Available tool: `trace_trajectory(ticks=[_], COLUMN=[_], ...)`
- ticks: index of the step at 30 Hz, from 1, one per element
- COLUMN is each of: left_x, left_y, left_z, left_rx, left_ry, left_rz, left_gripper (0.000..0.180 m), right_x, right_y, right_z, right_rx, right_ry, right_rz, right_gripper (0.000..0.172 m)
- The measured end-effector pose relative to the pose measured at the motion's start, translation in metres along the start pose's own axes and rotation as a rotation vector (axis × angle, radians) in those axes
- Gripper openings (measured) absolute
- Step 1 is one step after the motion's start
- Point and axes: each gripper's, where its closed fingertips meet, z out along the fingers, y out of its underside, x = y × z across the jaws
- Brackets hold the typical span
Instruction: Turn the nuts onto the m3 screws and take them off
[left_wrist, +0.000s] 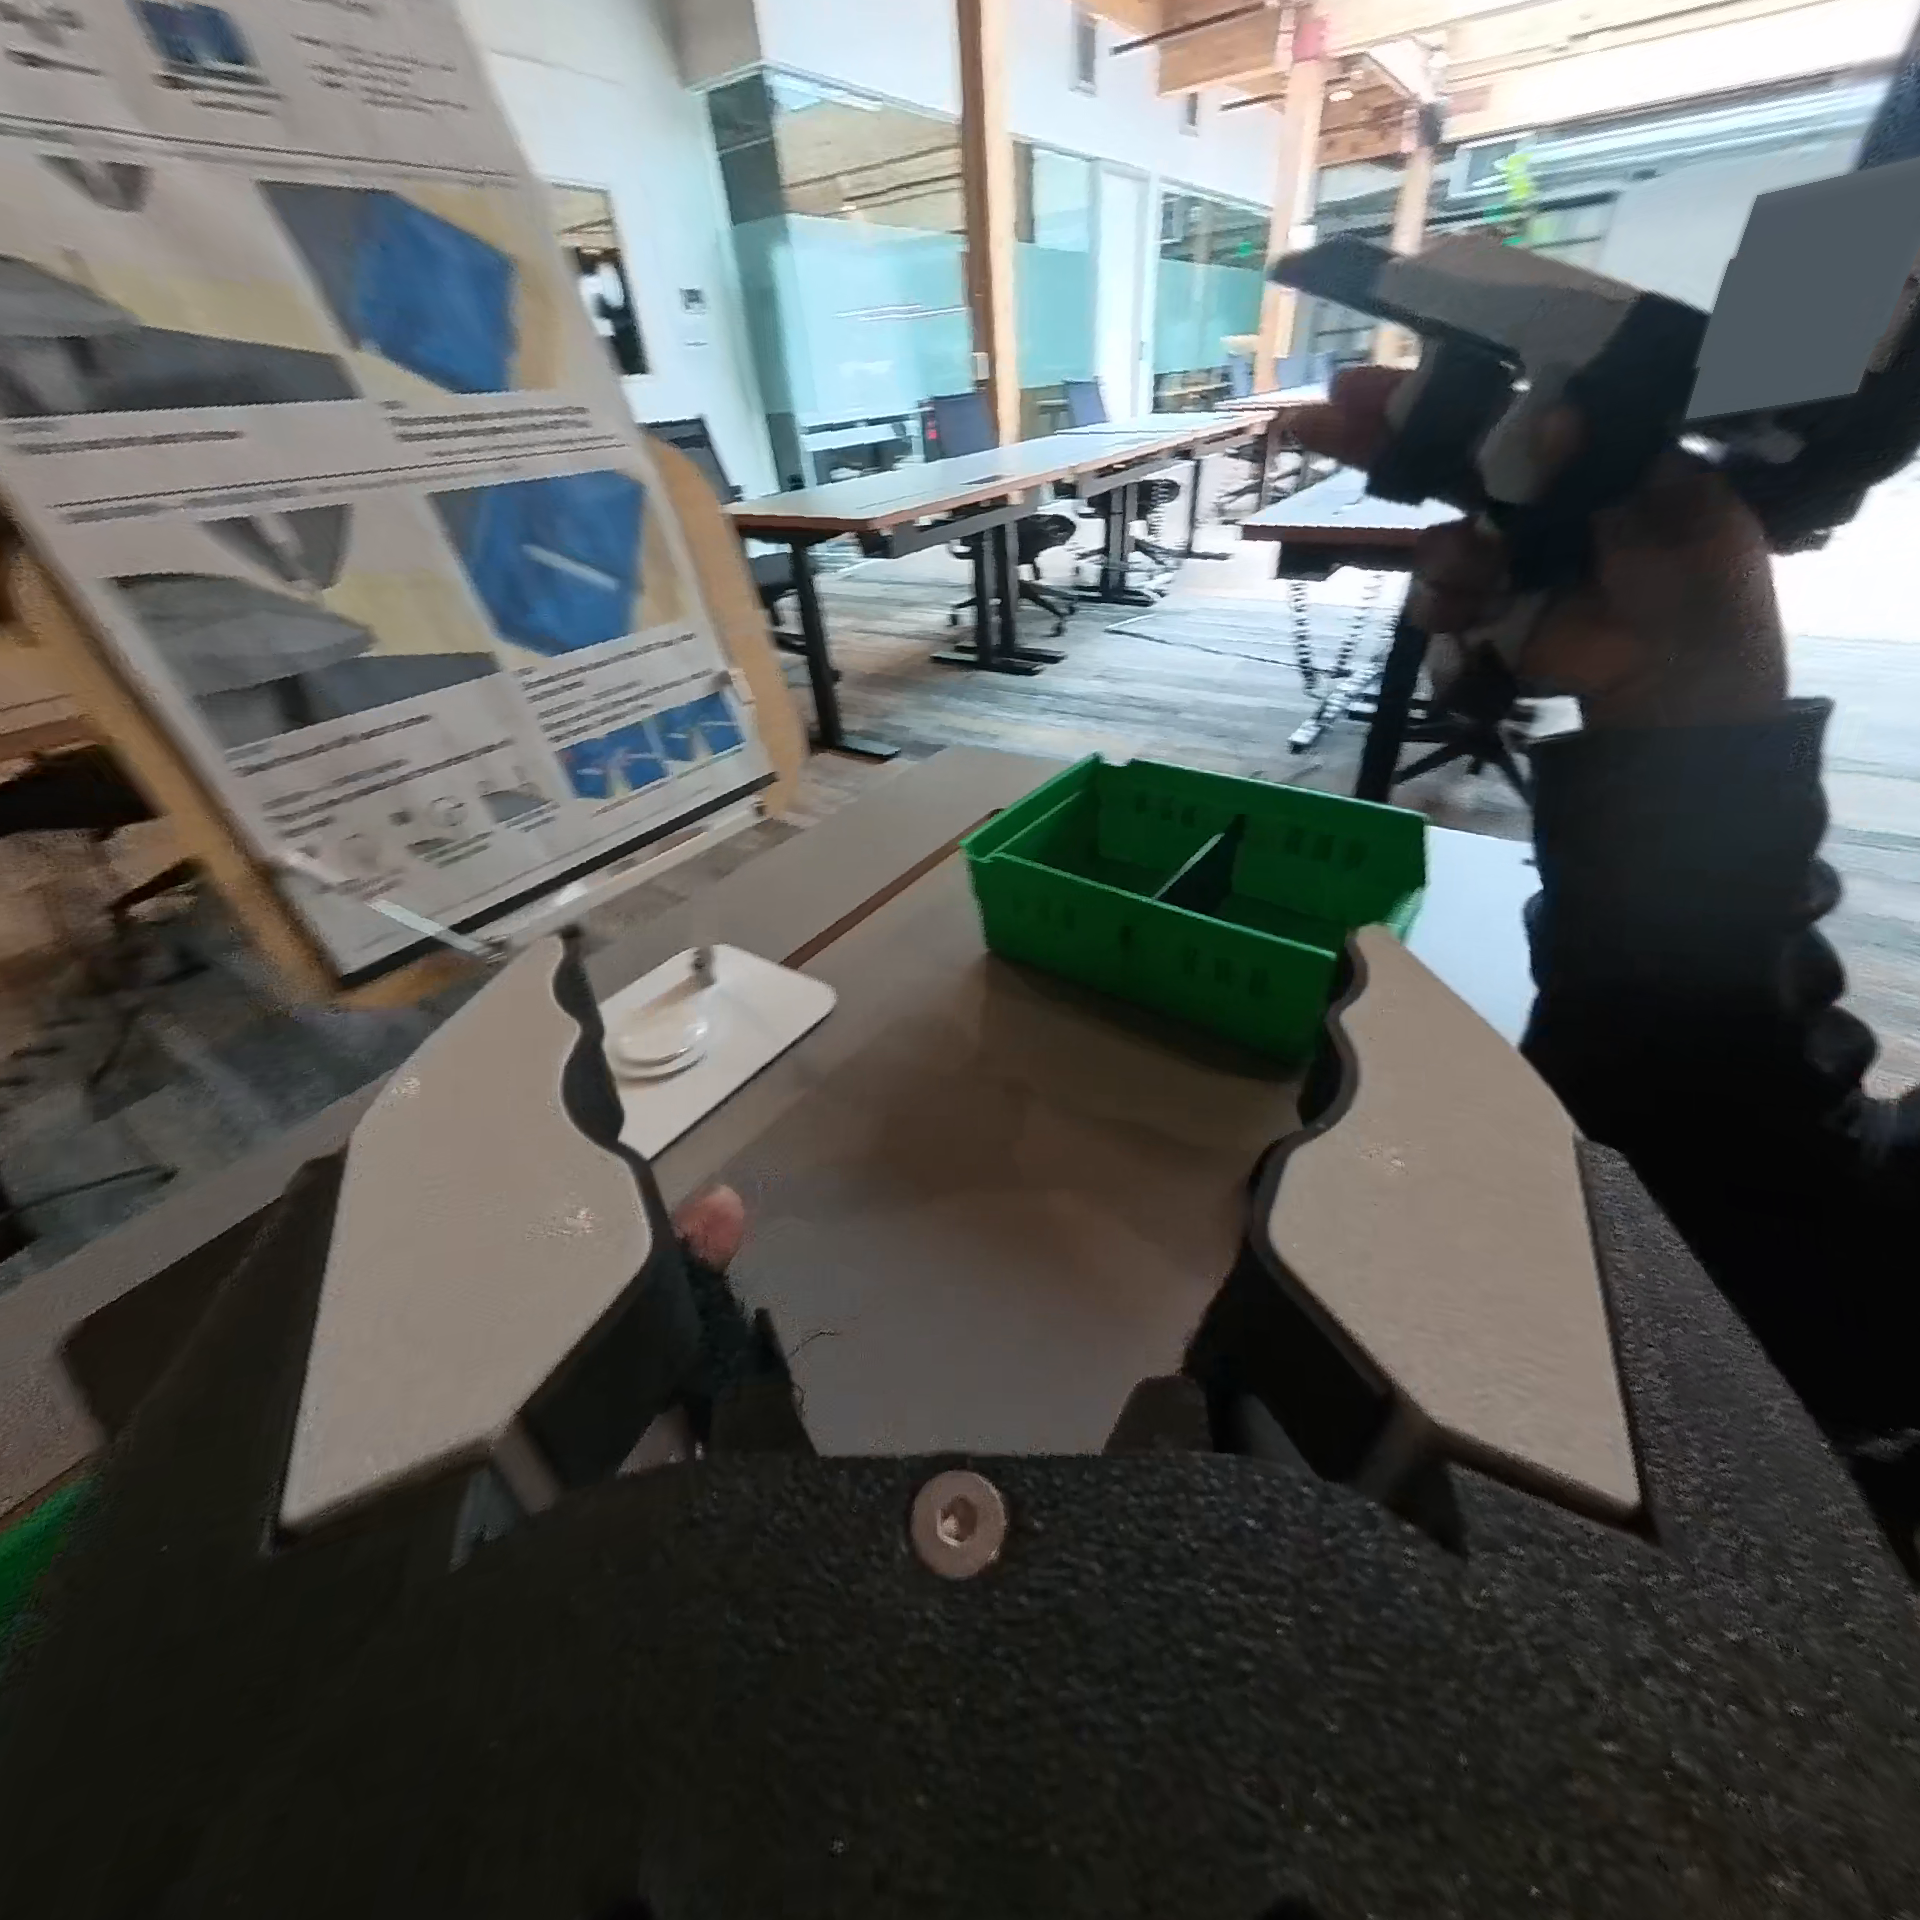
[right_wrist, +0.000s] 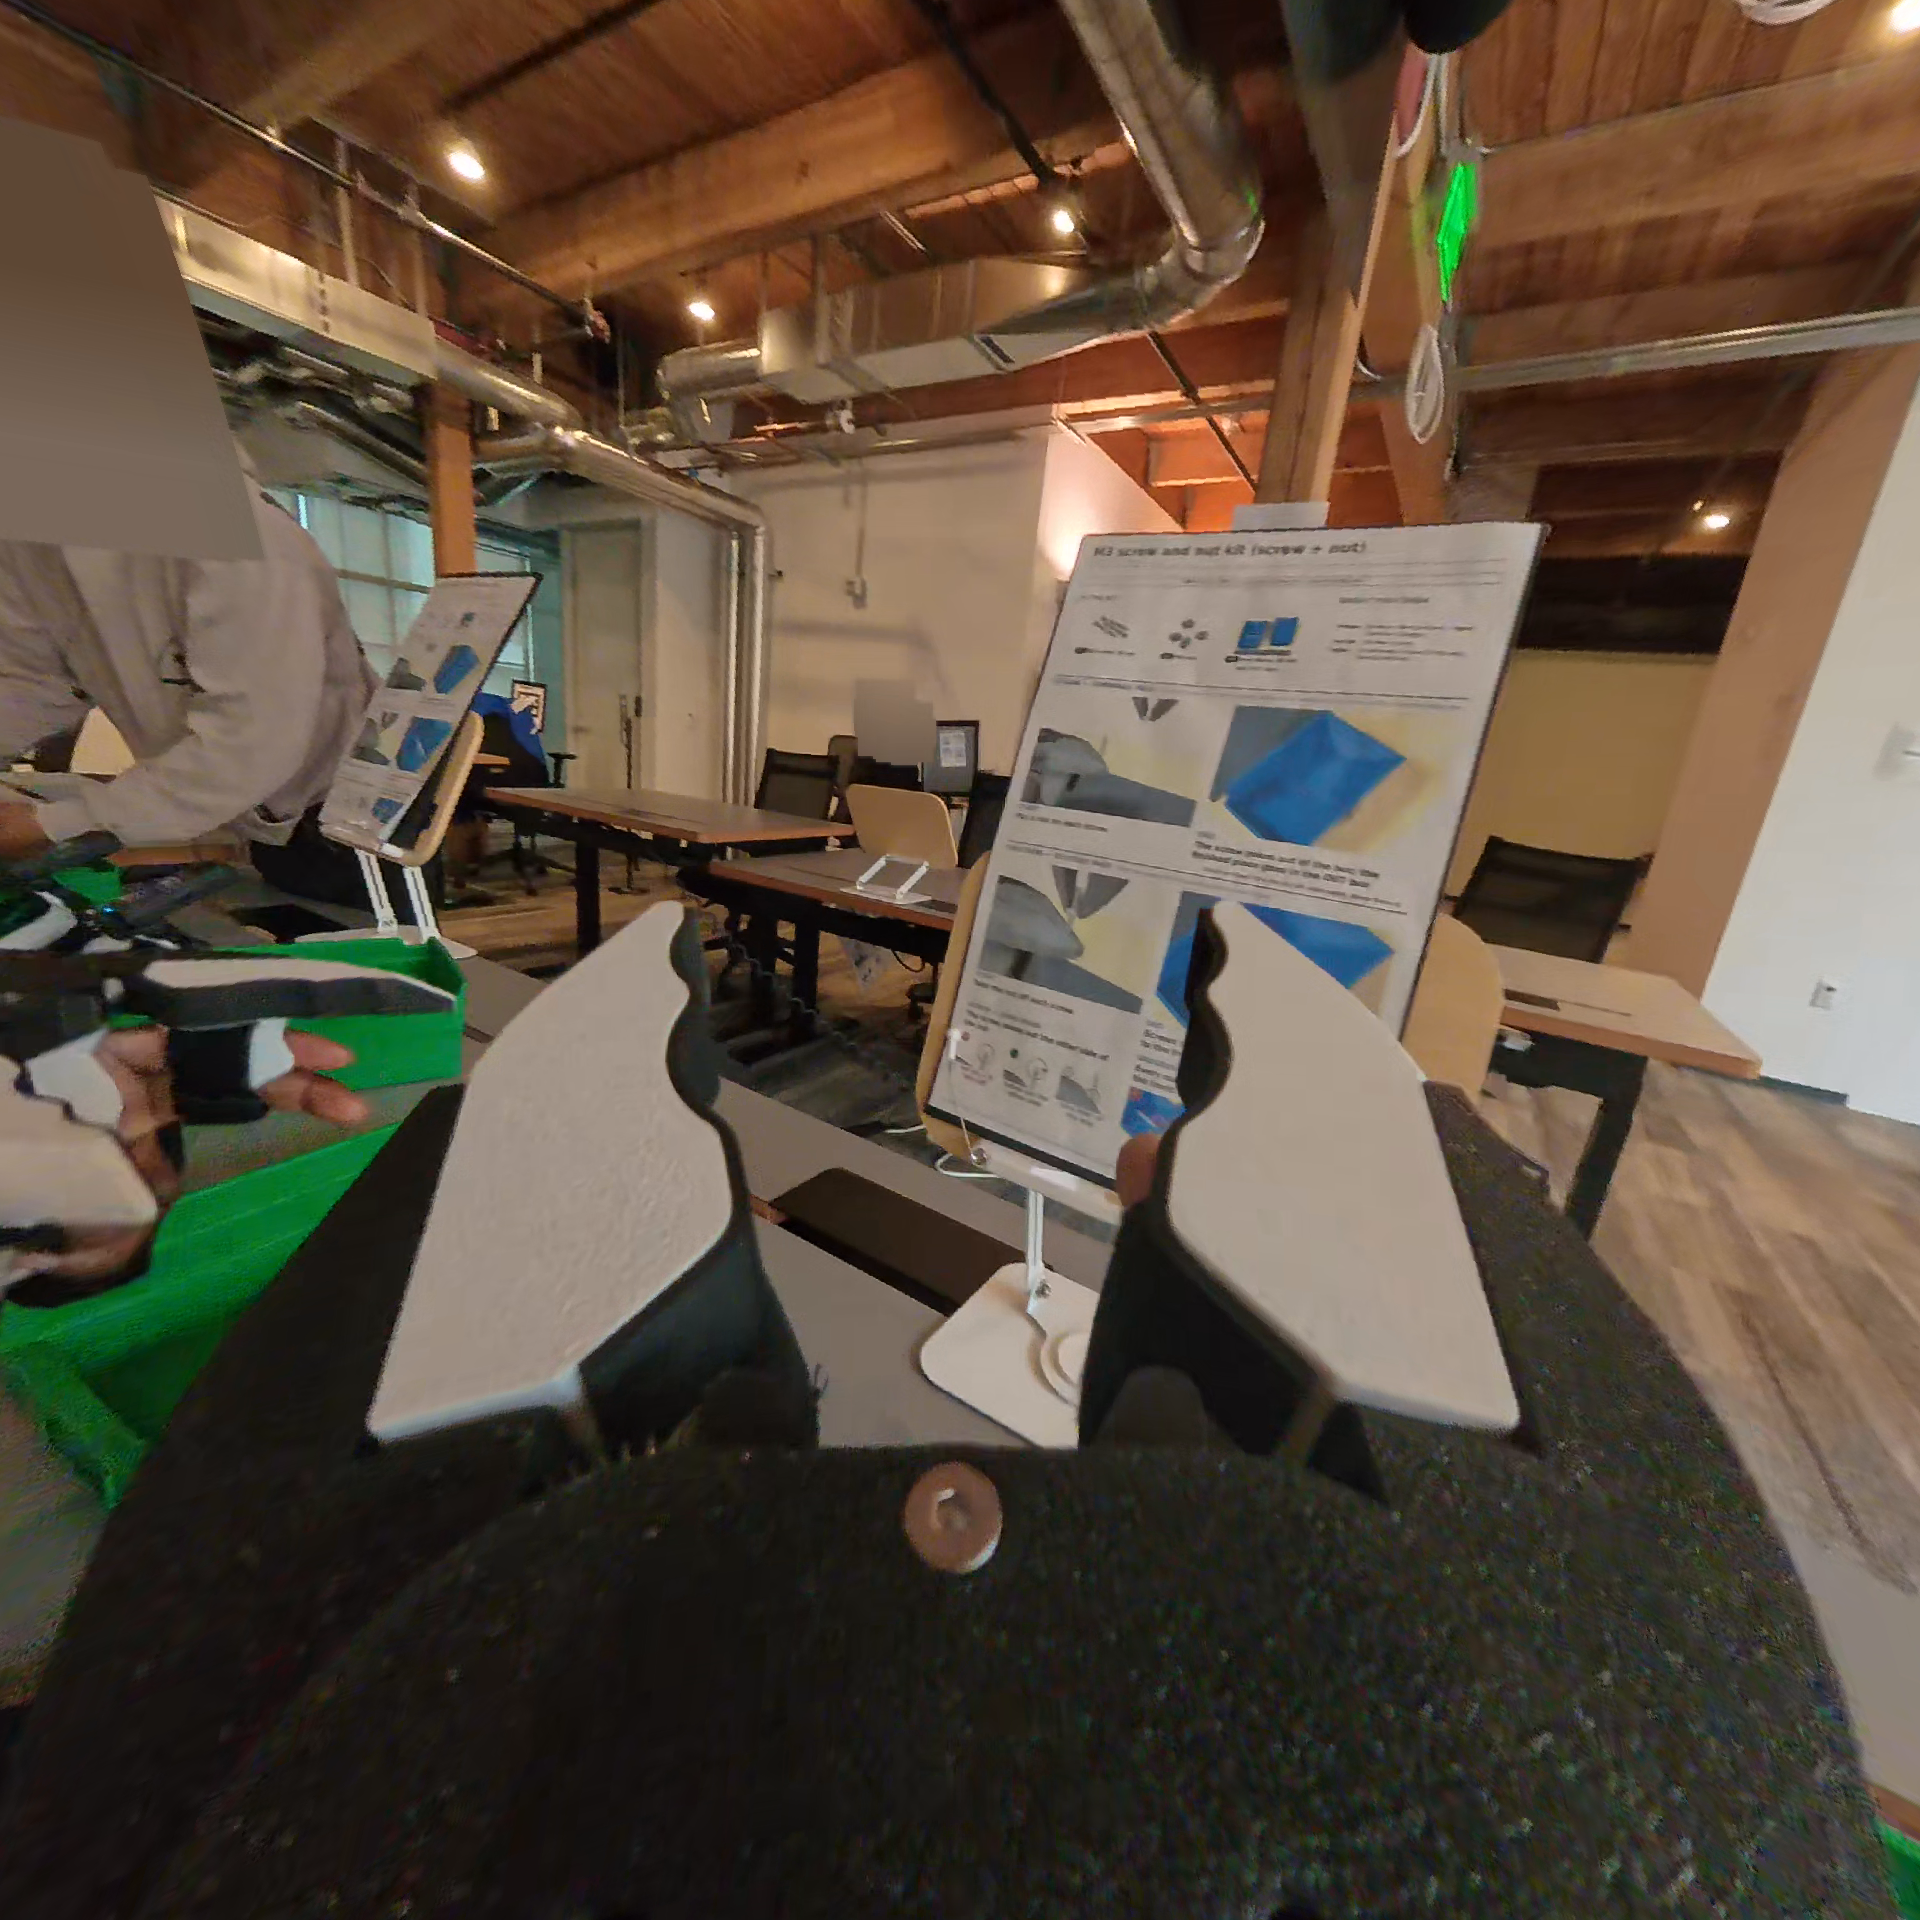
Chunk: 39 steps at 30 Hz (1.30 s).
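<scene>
In the left wrist view my left gripper (left_wrist: 966, 945) is wide open and empty, low over the dark table (left_wrist: 987, 1164). A green bin (left_wrist: 1143, 956) with a dark divider stands just past its right fingertip (left_wrist: 1382, 966). I see no screws or nuts in either view. My right gripper (left_wrist: 1455, 322) is held up in the air at the upper right, in a hand. In the right wrist view it (right_wrist: 940, 914) is open and empty, pointing at a printed instruction sheet (right_wrist: 1278, 790) on a stand. The left gripper (right_wrist: 260, 987) and the green bin (right_wrist: 395, 1029) show at the left.
The sheet's white stand base (left_wrist: 727, 1003) sits on the table to the left of the bin. More green plastic (right_wrist: 135, 1320) lies at the lower left. A person in a light shirt (right_wrist: 208, 686) works at the far left. Desks and chairs (right_wrist: 665, 810) stand behind.
</scene>
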Motion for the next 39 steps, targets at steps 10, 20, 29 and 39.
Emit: trace_trajectory(ticks=[10,20,29,39], left_x=[-0.136,-0.213,-0.25,-0.26], left_y=[0.052,0.241,0.302,0.319], left_z=[-0.097,-0.113,-0.121,-0.114], left_rx=[-0.275,-0.916,-1.182,-1.255], left_ry=[-0.43,-0.489,-0.544,-0.535], left_rz=[-0.127,-0.449,-0.549,-0.601], left_gripper=[0.104,0.068,0.045,0.036], right_x=[-0.008,-0.011,0.005,0.015], right_y=[0.042,0.053,0.041,0.036], right_z=[0.024,0.026,0.015,0.009], right_rx=[-0.103,-0.134,-0.067,-0.044], right_ry=[-0.067,-0.116,-0.089,-0.058], right_rz=[-0.016,-0.062,-0.017,-0.01], right_gripper=[0.086,0.087,0.084,0.083])
